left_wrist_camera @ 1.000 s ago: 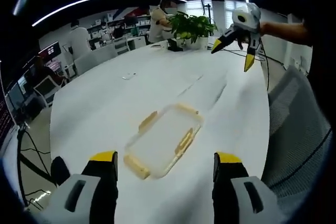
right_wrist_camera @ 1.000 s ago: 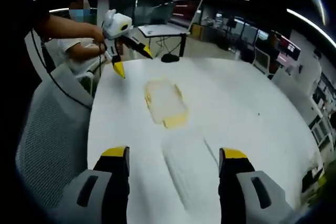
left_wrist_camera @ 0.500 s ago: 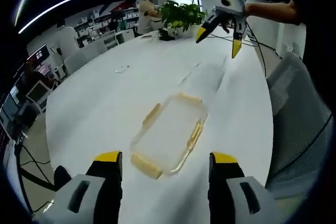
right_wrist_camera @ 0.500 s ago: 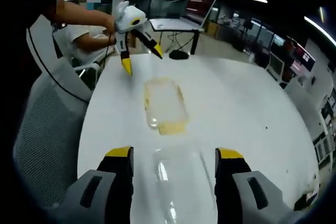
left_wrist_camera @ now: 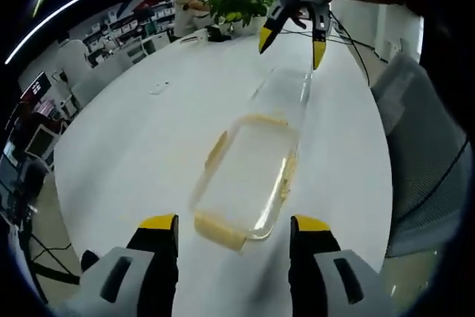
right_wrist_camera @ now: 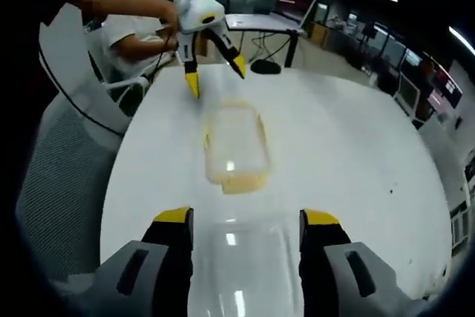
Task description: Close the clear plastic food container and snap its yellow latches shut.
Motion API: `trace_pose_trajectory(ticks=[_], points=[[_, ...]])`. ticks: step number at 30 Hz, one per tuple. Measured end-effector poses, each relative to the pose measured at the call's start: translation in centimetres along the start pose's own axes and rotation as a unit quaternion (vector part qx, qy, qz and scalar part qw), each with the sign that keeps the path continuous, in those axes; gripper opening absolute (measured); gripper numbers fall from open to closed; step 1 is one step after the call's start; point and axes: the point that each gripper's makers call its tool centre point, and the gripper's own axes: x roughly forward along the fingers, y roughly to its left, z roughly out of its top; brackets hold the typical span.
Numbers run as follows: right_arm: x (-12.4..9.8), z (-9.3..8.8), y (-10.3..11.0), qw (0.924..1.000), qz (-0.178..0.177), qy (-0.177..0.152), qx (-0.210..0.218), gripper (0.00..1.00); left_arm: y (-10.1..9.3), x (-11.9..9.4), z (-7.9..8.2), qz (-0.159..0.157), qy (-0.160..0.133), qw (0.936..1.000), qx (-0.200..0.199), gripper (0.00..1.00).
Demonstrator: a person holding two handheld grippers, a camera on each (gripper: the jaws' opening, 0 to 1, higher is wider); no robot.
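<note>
Both hand-held grippers, left (left_wrist_camera: 231, 228) and right (right_wrist_camera: 246, 220), stood wide and empty. The latched container (left_wrist_camera: 249, 176) lay between them, its clear lid (right_wrist_camera: 241, 276) beneath the right's jaws; picking up the lid seemed next.

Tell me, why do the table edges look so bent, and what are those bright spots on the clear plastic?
Both views are fisheye, so the white table bows into a curve. In the right gripper view, ceiling lights glare on the clear base and on the lid with yellow latches. In the left gripper view, the lid is sharp, while the base nearly vanishes against the table.
</note>
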Motion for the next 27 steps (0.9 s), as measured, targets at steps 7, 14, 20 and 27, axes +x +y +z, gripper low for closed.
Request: trace_pose_trajectory(ticks=[7, 14, 20, 27], points=[[1.7, 0.3, 0.0, 0.9998, 0.014, 0.012, -0.004, 0.53, 0.7, 0.9, -0.8, -0.021, 0.027, 0.9991, 0.025, 0.52], [3.4, 0.8, -0.2, 0.9995, 0.021, 0.021, -0.01, 0.5, 1.3, 1.6, -1.4, -0.04, 0.048, 0.9967, 0.051, 0.48], [4.9, 0.8, 0.0, 0.9989, 0.03, 0.033, -0.011, 0.48, 1.6, 2.2, -2.1, -0.056, 0.066, 0.9934, 0.075, 0.44], [6.1, 0.8, 0.2, 0.9982, 0.035, 0.043, -0.023, 0.44, 1.5, 3.0, -3.1, -0.073, 0.083, 0.9892, 0.096, 0.4]])
